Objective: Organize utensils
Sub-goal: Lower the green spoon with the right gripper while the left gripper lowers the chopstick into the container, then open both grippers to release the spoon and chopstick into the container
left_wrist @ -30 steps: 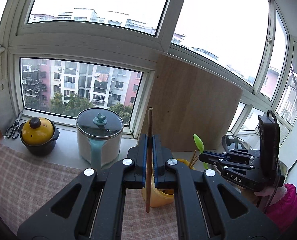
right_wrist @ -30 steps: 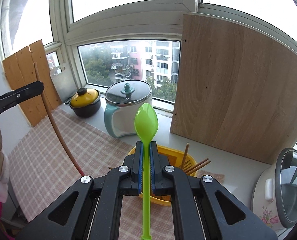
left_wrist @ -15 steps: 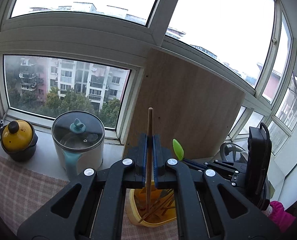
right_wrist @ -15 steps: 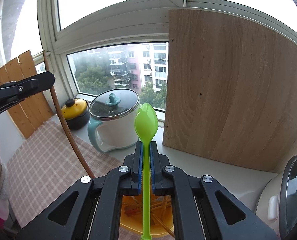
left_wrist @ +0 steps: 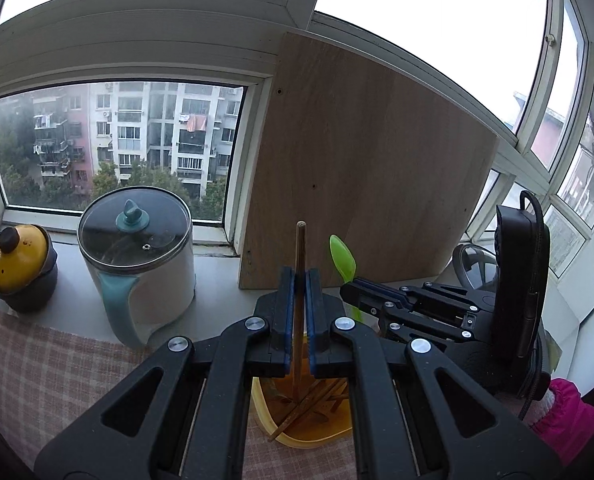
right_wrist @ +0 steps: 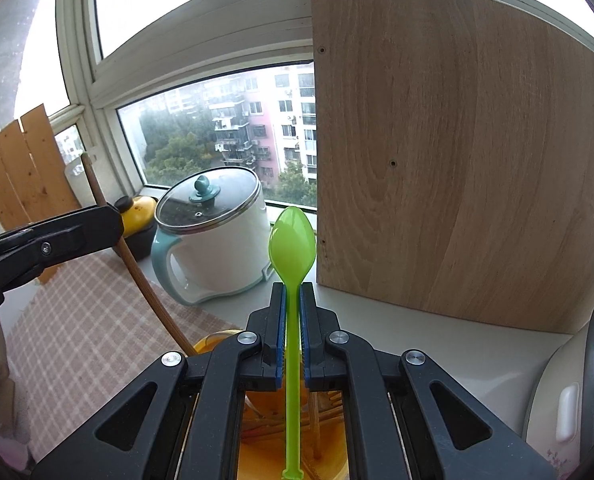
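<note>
Left wrist: your left hand-held gripper (left_wrist: 300,312) clamped on wooden chopstick (left_wrist: 299,280), upright, lower end inside yellow holder (left_wrist: 267,416) on counter (left_wrist: 225,292).
Right wrist: your right hand-held gripper (right_wrist: 292,332) clamped on green spoon (right_wrist: 292,248), bowl up, handle over holder.

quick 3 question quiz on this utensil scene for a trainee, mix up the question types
1. What does the left gripper hold?
2. True or false: the right gripper holds the green spoon bowl end up.
3. Which container sits below both grippers? A) yellow holder B) white pot C) yellow-lidded pot

Key:
1. A wooden chopstick, upright.
2. True.
3. A.
</note>
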Available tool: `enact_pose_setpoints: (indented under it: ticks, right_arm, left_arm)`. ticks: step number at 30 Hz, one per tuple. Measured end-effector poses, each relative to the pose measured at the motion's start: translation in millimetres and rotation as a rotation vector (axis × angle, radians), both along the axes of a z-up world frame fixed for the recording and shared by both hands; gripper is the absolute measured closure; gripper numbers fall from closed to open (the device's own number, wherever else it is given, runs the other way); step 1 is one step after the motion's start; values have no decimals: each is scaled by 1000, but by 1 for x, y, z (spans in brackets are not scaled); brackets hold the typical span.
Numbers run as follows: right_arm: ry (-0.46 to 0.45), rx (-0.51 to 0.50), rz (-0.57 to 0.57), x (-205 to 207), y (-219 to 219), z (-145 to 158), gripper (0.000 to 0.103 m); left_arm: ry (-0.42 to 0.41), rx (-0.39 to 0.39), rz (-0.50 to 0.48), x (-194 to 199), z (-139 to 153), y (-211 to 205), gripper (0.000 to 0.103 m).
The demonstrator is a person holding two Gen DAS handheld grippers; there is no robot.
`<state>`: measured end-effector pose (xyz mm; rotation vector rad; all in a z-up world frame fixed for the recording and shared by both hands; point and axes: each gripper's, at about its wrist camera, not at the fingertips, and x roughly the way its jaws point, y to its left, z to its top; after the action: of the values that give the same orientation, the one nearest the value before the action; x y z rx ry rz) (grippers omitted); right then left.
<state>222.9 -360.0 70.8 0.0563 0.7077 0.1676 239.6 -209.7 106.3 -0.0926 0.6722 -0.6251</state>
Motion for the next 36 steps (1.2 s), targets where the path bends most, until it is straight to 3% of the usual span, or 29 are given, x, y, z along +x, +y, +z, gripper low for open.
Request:
enact_pose_setpoints:
  ticks: [19, 36]
  right_arm:
    - [-42, -12, 16, 6, 9, -6, 98]
    - [-7, -6, -3, -18, 0, -3, 98]
  left_arm:
    - [35, -1, 10, -2, -10, 12, 100]
    - [23, 9, -7, -24, -6, 18, 100]
